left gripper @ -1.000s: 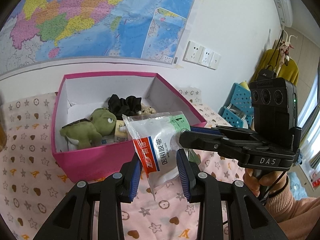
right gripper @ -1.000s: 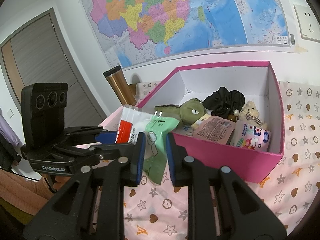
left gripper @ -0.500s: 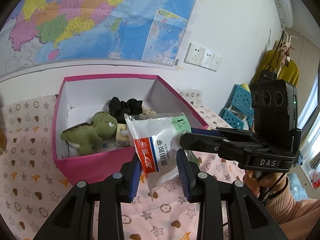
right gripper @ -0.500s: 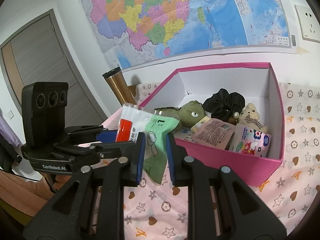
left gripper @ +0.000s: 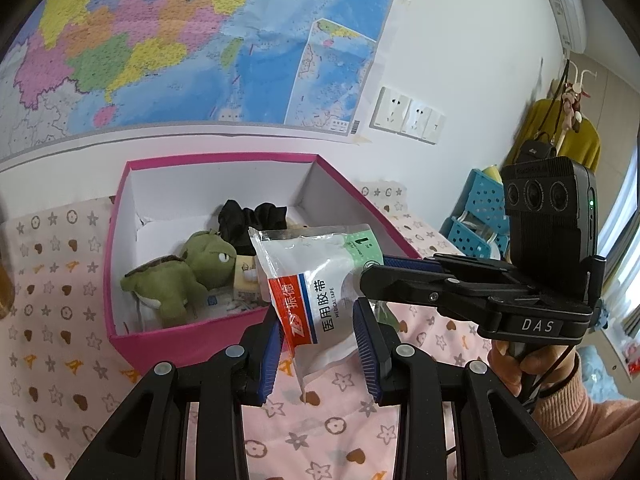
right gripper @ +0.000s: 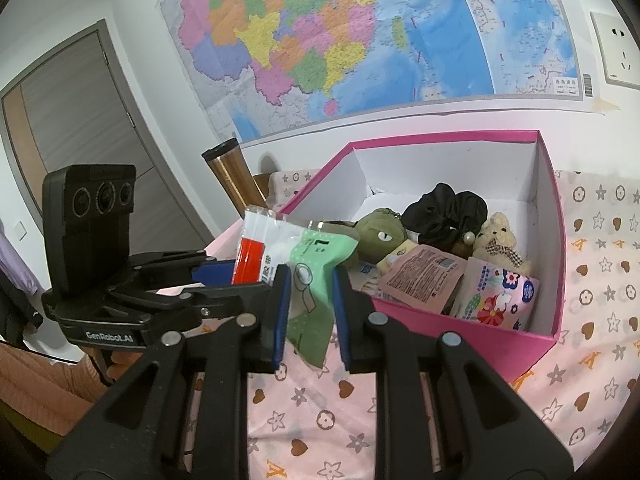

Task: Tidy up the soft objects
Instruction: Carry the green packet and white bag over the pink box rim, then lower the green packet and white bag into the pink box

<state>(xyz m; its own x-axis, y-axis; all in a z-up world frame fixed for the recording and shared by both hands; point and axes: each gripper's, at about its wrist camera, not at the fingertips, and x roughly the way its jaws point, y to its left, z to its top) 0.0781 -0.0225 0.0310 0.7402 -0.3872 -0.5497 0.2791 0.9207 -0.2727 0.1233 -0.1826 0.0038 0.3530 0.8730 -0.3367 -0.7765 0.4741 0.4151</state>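
A white, red and green medical tape packet (left gripper: 316, 292) hangs in the air in front of the pink box (left gripper: 184, 340). My right gripper (right gripper: 308, 300) is shut on its green end (right gripper: 312, 312). My left gripper (left gripper: 316, 348) stands around the packet's white end with its jaws apart, blue pads (left gripper: 366, 344) not pressing it. In the box lie a green plush dinosaur (left gripper: 180, 276), a black scrunchie (right gripper: 444, 212), a small teddy bear (right gripper: 496, 240) and soft packets (right gripper: 496, 300).
The box stands on a pink star-and-heart cloth (left gripper: 52, 280) against a wall with a map (left gripper: 160, 40). A copper tumbler (right gripper: 232, 176) stands left of the box. Blue baskets (left gripper: 476, 216) are at the right.
Both grippers and the packet have drawn back a little from the box, which looks slightly farther away. The hold on the packet is unchanged.
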